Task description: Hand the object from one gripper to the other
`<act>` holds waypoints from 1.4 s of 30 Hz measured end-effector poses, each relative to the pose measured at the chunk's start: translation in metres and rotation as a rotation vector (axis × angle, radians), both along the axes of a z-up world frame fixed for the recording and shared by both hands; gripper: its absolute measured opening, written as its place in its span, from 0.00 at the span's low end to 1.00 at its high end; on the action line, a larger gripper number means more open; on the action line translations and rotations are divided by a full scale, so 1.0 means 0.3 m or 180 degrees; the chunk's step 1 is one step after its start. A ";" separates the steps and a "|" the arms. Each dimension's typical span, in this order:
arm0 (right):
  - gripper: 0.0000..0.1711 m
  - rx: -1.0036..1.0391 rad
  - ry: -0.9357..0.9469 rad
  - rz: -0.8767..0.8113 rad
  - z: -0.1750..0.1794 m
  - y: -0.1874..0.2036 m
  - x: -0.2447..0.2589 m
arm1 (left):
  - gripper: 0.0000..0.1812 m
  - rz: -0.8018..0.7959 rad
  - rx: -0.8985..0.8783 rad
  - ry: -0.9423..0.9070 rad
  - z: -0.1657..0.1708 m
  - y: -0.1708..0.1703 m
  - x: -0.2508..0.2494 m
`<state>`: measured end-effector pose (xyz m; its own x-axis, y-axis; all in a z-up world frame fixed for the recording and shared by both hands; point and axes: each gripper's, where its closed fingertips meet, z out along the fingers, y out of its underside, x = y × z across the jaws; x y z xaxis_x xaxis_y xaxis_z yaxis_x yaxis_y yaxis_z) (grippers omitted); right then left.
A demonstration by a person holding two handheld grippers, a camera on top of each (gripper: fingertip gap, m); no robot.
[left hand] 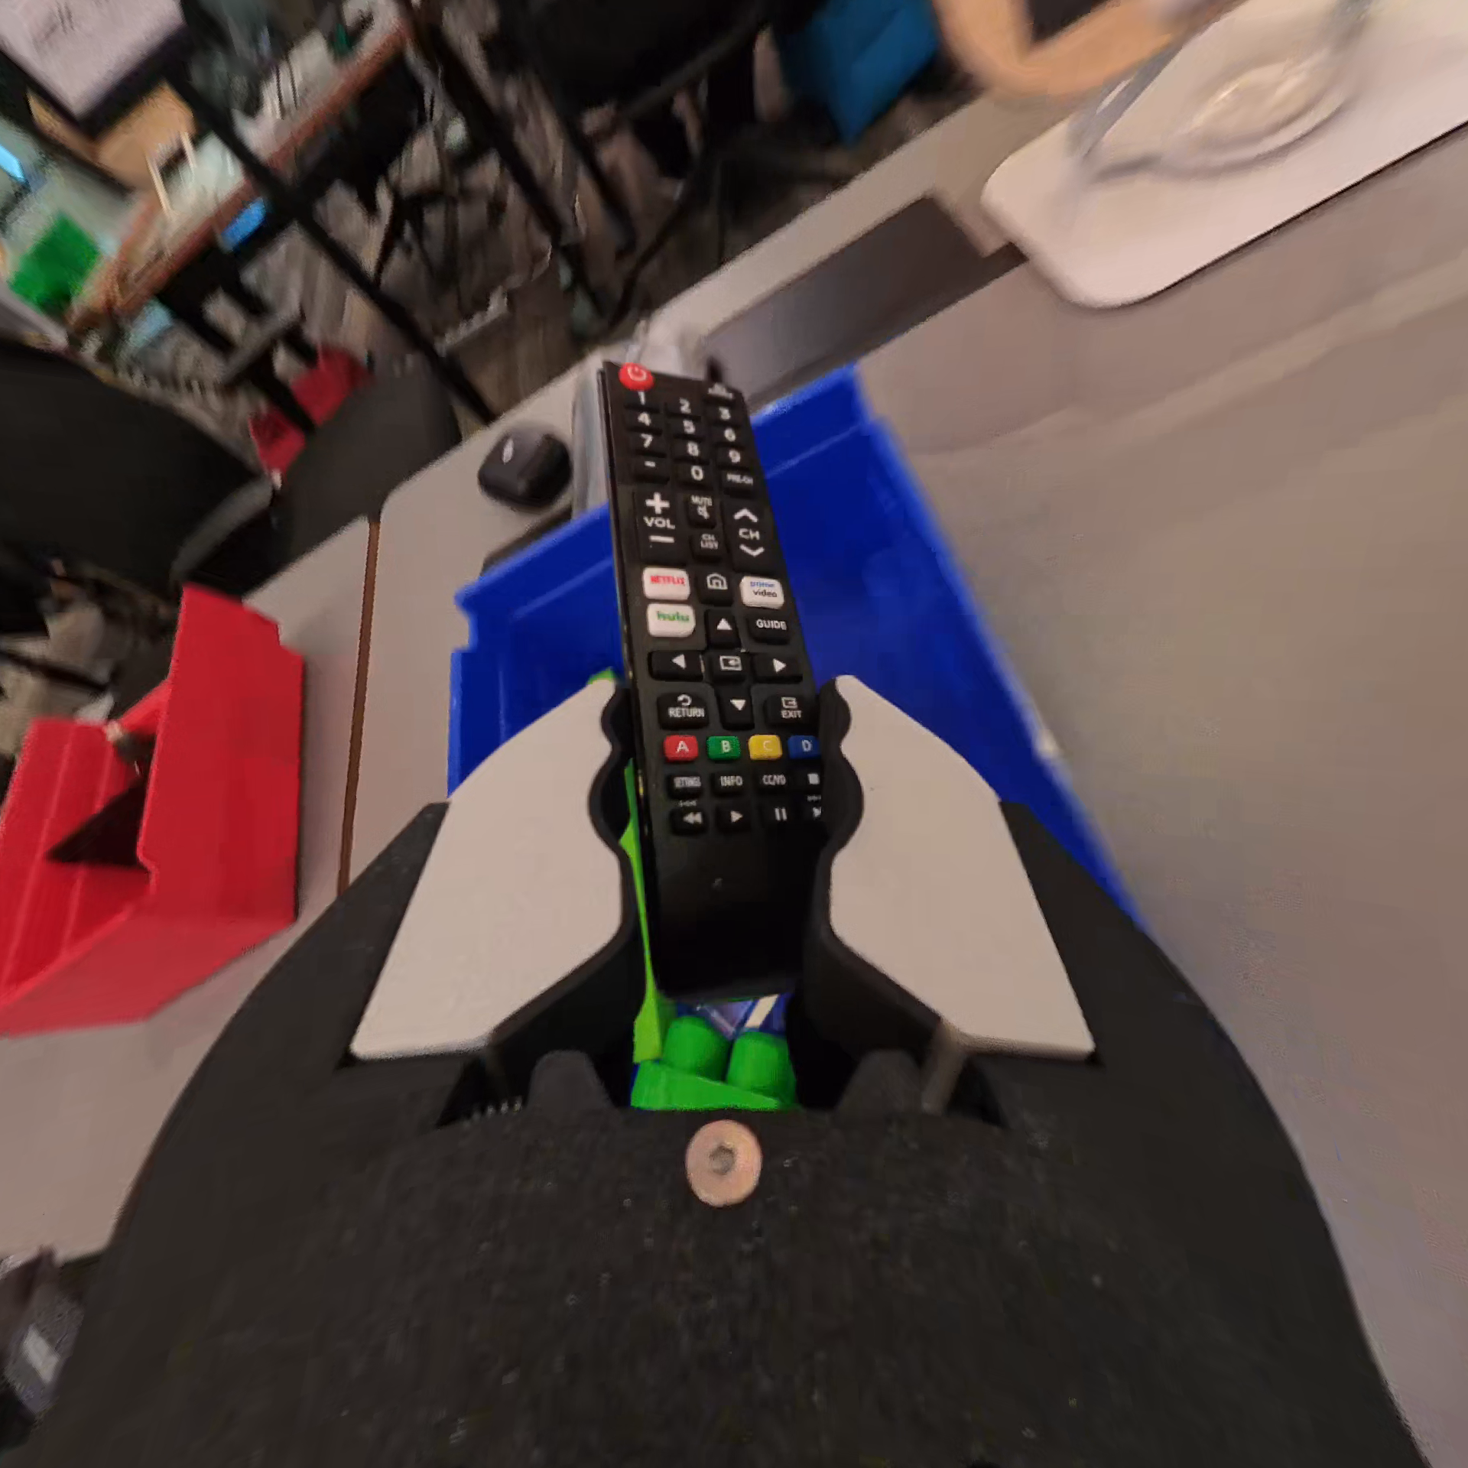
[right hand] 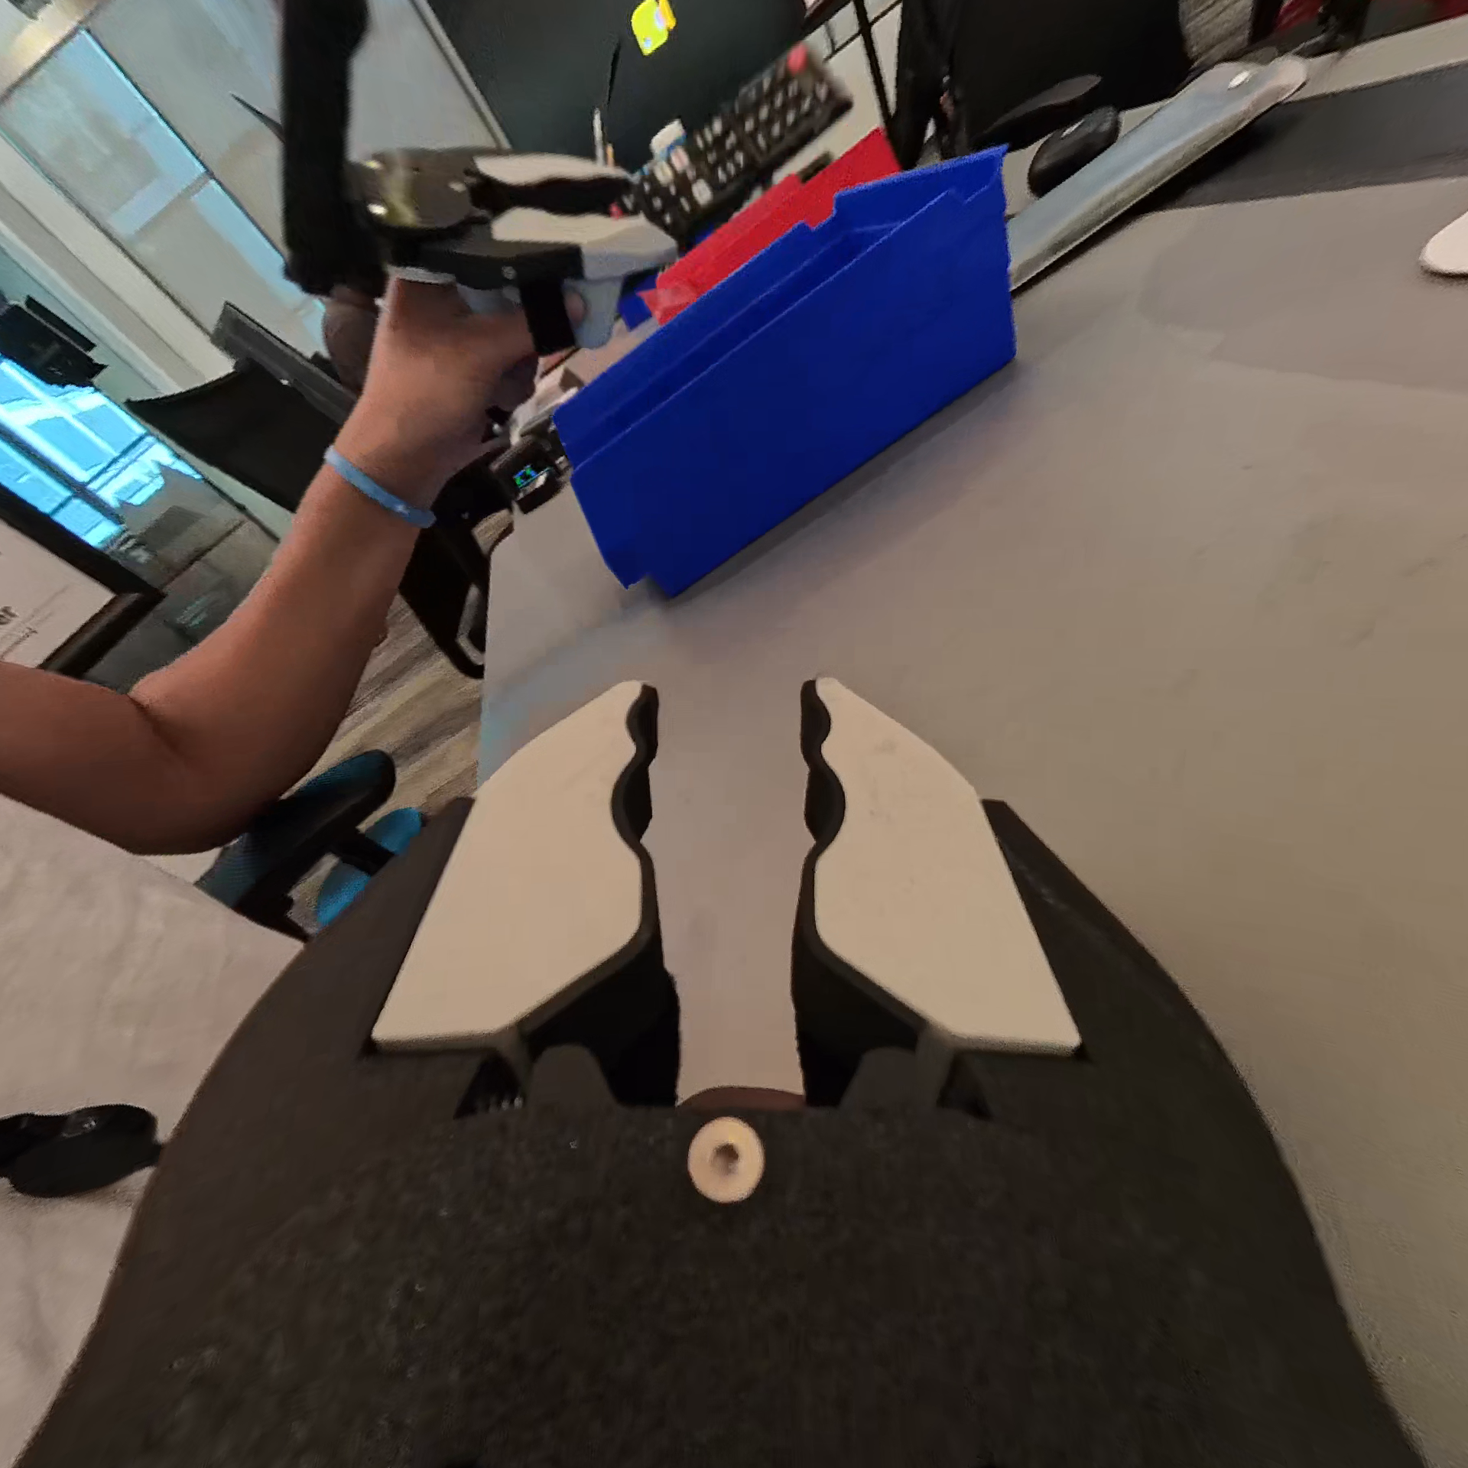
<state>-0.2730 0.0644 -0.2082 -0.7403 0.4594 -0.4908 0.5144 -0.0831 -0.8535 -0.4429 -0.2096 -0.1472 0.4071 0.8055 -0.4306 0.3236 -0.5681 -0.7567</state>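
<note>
The left gripper (left hand: 723,715) clamps the lower half of a black remote (left hand: 711,635), its keypad end projecting past the fingertips above a blue bin (left hand: 898,572). The right gripper (right hand: 729,699) hangs parted and empty over the grey table (right hand: 1152,635); a clean handover likely means closing squarely on that free end before the left lets go. Only the right wrist view shows the person's hand (right hand: 433,381) carrying the left gripper, the remote itself indistinct there.

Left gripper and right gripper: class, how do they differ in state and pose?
The left gripper is shut on the black remote; the right gripper is open and holds nothing. The left gripper is above the blue bin; the right gripper points over bare grey table. Both have grey fingers on black bodies.
</note>
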 end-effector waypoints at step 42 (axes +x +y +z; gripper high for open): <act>0.15 -0.2871 -0.0431 0.1015 0.326 -0.086 -0.022 | 0.34 -0.2369 0.3428 -0.0519 0.003 0.721 0.672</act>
